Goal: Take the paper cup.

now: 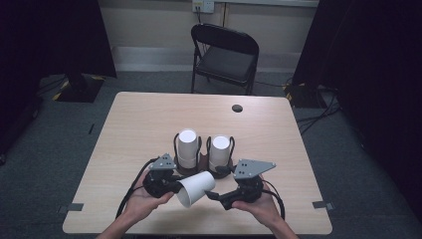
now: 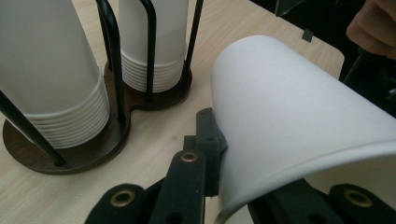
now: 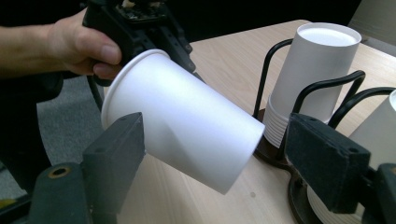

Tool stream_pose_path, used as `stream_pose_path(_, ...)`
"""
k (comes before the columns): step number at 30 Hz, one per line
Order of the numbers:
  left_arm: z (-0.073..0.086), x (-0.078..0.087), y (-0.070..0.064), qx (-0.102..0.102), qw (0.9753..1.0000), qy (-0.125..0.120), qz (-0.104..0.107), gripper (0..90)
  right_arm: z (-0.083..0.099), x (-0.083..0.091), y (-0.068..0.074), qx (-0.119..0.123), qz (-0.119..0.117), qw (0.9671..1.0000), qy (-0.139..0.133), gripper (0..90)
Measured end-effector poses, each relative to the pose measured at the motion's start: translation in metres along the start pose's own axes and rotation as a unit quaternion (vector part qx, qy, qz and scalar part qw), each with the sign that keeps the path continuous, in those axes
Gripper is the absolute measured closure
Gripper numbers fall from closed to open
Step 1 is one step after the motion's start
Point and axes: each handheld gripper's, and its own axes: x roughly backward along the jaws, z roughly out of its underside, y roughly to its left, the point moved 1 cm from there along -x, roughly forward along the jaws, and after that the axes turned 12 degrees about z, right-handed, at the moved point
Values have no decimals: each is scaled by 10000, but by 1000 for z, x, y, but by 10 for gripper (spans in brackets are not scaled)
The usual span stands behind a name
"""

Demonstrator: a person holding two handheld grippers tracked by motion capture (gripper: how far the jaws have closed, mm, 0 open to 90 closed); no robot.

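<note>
One loose paper cup (image 1: 196,188), clamped at its rim by the left gripper (image 1: 171,186); right gripper (image 1: 215,195) spread wide around it. Two cup stacks (image 1: 187,148) in a holder (image 1: 203,164) just beyond both. One wooden table (image 1: 139,119); one folding chair (image 1: 224,57) farther off.

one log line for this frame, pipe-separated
left gripper: shut on paper cup rim | right gripper: open beside cup | cup holder: two stacks

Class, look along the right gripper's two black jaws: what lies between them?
In the right gripper view, the single white paper cup, held at its rim by the left gripper, lies between the right gripper's open jaws, untouched.
</note>
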Motion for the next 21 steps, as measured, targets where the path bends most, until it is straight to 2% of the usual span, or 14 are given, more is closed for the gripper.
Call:
stream_pose_path(4, -1, -4, 0, -35, 9998, 191, 31, 865, 2, -4, 4, 192, -8, 9998, 106, 181)
stream_pose_path(5, -1, -5, 0, -30, 9998, 217, 38, 863, 3, -8, 8, 341, -21, 9992, 197, 168)
stream_pose_path(6, -1, -9, 0, -40, 9992, 399, 54, 863, 4, -10, 9, 392, -72, 9989, 251, 159)
stream_pose_path(8, 0, -10, 0, -29, 9989, 460, 51, 863, 4, -12, 12, 556, -113, 9978, 329, 160)
stream_pose_path(14, -2, -17, -2, 63, 9970, 750, 182, 863, 6, -15, 16, 780, -135, 9960, 416, 144)
stream_pose_path(17, -4, -18, -3, 172, 9966, 769, 233, 865, 8, -19, 21, 978, -204, 9935, 542, 136)
stream_pose_path(18, -4, -18, -3, 172, 9966, 769, 233, 865, 8, -19, 21, 978, -204, 9935, 542, 136)
stream_pose_path(19, -4, -18, -3, 216, 9964, 788, 230, 865, 9, -22, 24, 1099, -273, 9913, 671, 134)
stream_pose_path(21, -5, -19, -2, 296, 9957, 835, 258, 866, 11, -24, 26, 1227, -224, 9896, 722, 129)
